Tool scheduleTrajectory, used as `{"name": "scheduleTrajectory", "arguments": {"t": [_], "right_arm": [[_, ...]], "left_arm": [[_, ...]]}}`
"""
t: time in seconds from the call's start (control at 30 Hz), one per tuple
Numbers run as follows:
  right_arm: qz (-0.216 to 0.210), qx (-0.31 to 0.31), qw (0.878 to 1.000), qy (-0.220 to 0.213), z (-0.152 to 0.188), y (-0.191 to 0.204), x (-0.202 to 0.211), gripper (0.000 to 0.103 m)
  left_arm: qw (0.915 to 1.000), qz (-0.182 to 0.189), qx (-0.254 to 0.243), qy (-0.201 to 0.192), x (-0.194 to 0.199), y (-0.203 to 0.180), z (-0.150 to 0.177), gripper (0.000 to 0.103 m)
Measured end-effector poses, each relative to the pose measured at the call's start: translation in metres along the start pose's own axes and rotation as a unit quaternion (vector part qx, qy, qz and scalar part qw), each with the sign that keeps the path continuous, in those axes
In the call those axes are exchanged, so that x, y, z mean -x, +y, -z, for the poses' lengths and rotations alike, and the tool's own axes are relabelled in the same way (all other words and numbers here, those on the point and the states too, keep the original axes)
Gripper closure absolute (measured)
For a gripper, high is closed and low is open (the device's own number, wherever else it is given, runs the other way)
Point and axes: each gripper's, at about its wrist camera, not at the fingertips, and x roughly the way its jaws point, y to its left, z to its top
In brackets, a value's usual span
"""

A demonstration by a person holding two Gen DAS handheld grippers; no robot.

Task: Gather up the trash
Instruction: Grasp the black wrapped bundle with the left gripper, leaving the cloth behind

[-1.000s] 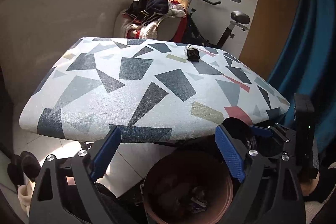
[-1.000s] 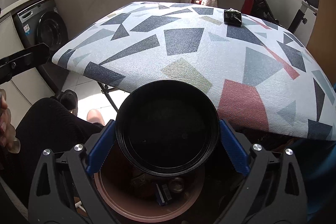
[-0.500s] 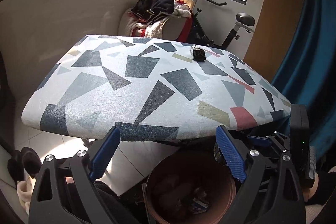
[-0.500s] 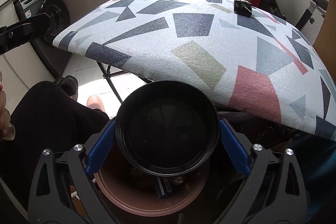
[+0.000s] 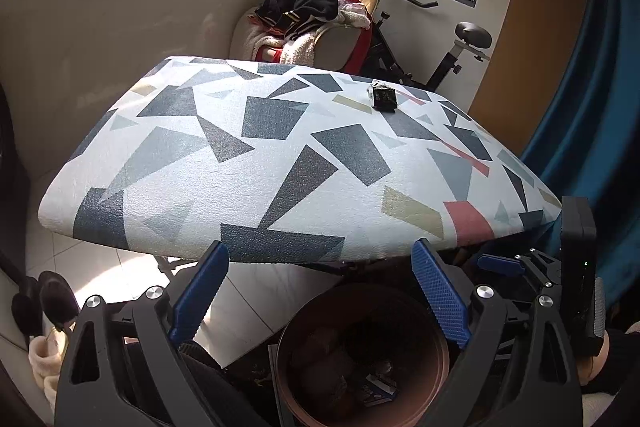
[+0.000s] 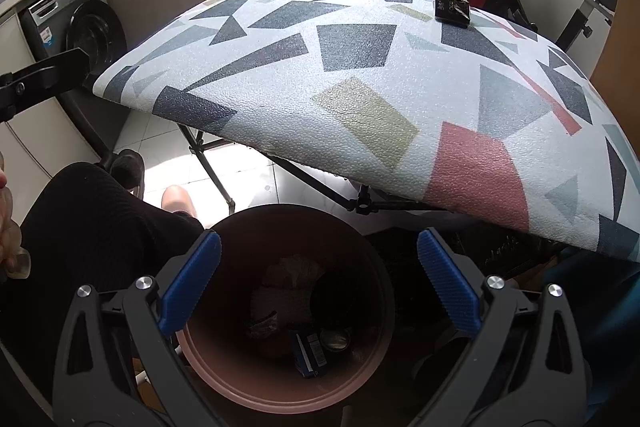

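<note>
The right tool (image 6: 318,283) hung wide open right above the brown bin (image 6: 280,383), with nothing between its blue fingers (image 6: 190,283). I think it was held there so that trash would fall straight in. Down in the bin lay a round black lid (image 6: 340,297), a small blue box (image 6: 310,349), a little round tin (image 6: 335,339) and some crumpled wrap (image 6: 288,277).

The left tool (image 5: 320,297) was open too, and it held nothing. It hovered near the same bin (image 5: 304,387), which sat on the floor by the near edge of the table (image 5: 280,163), close to the person's knees. That spot looked handy, because each piece could be carried only a short way from the table and dropped in.

On the table, with its cover of gray, blue and pink shapes, one thing was left: a small dark packet (image 5: 383,97). It lay far off, near the back edge on the right side, well apart from both tools. I guess that was the next trash to fetch. Behind the table stood a chair piled with clothes (image 5: 312,11) and an exercise bike (image 5: 460,39).
</note>
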Motion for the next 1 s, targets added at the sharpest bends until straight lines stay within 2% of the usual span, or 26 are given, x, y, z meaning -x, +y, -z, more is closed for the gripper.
{"name": "scheduleTrajectory", "arguments": {"t": [0.3,0.6,0.73,1.0], "right_arm": [[0.015,-0.017,1.000,-0.003,-0.016,-0.020,-0.002,0.006],[0.046,0.001,0.998,-0.032,-0.060,-0.054,0.006,0.006],[0.061,0.004,0.997,-0.044,-0.084,-0.077,0.004,0.006],[0.070,-0.036,0.995,-0.054,-0.135,-0.141,-0.020,0.006]], "left_arm": [[0.9999,0.005,-0.011,-0.005,-0.016,0.003,-0.019,0.013],[0.9991,0.020,-0.027,-0.026,-0.032,-0.006,-0.061,0.013],[0.9988,0.024,-0.034,-0.027,-0.043,-0.005,-0.078,0.013],[0.9986,0.028,-0.040,-0.022,-0.076,0.002,-0.109,0.013]]}}
